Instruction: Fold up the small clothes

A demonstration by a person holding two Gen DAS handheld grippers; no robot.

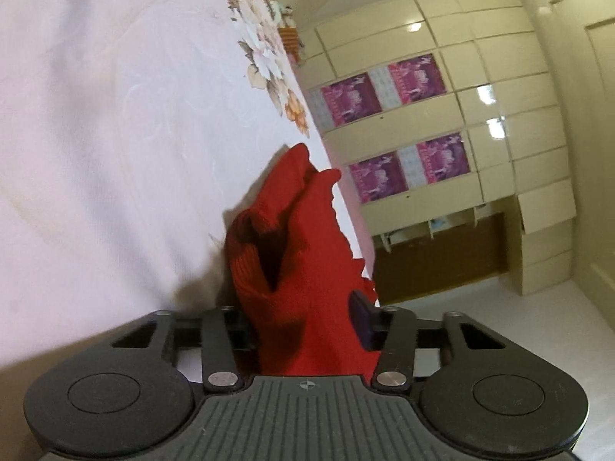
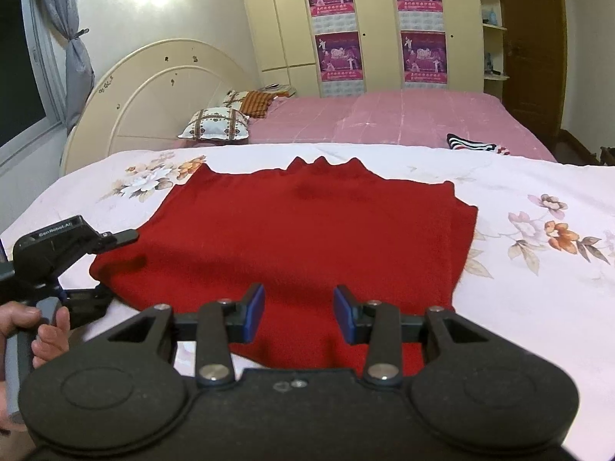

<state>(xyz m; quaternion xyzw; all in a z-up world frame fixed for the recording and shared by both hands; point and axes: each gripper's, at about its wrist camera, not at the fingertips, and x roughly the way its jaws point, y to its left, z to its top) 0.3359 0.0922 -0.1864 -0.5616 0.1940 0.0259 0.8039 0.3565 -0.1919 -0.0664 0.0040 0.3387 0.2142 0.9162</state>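
Note:
A red knit garment [image 2: 307, 230] lies folded flat on the white floral sheet [image 2: 538, 269], with its jagged edge at the far side. My right gripper [image 2: 300, 313] hovers open over the garment's near edge, and nothing is pinched between its blue pads. My left gripper [image 2: 115, 265] is rolled on its side at the garment's left edge, one finger above the cloth and one below. In the left wrist view, bunched red garment [image 1: 307, 238] fills the gap of the left gripper [image 1: 305, 322]. It hides the left finger. The right pad [image 1: 361, 319] shows its face beside the cloth.
A person's hand [image 2: 38, 330] holds the left gripper's handle. Beyond the floral sheet lie a pink bedcover [image 2: 384, 115], two pillows [image 2: 217, 126] by the round headboard, and a striped cloth [image 2: 476, 144]. A cream wardrobe with purple posters [image 2: 338, 53] stands behind the bed.

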